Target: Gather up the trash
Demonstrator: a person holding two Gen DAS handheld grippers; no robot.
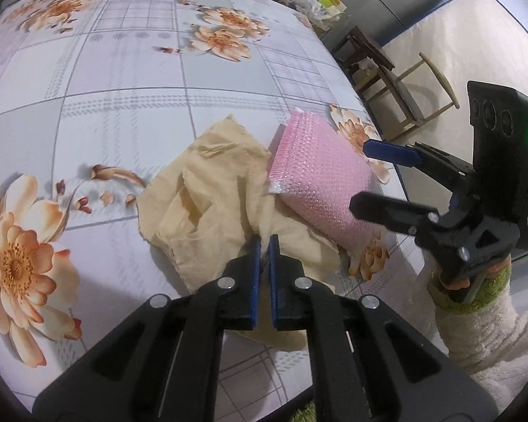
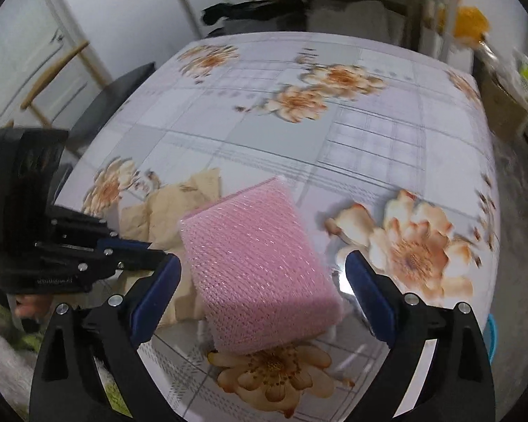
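A crumpled beige paper napkin lies on the floral tablecloth, near the table's right edge. A pink mesh-wrapped sponge pad rests partly on it. My left gripper is shut, pinching a fold of the napkin. My right gripper is open, its jaws on either side of the pink pad without touching it. The right gripper shows in the left wrist view. The left gripper shows in the right wrist view over the napkin.
The table edge runs close on the right. A wooden chair stands beyond it. A black chair stands at the table's far left side. Shelves and clutter lie behind the table.
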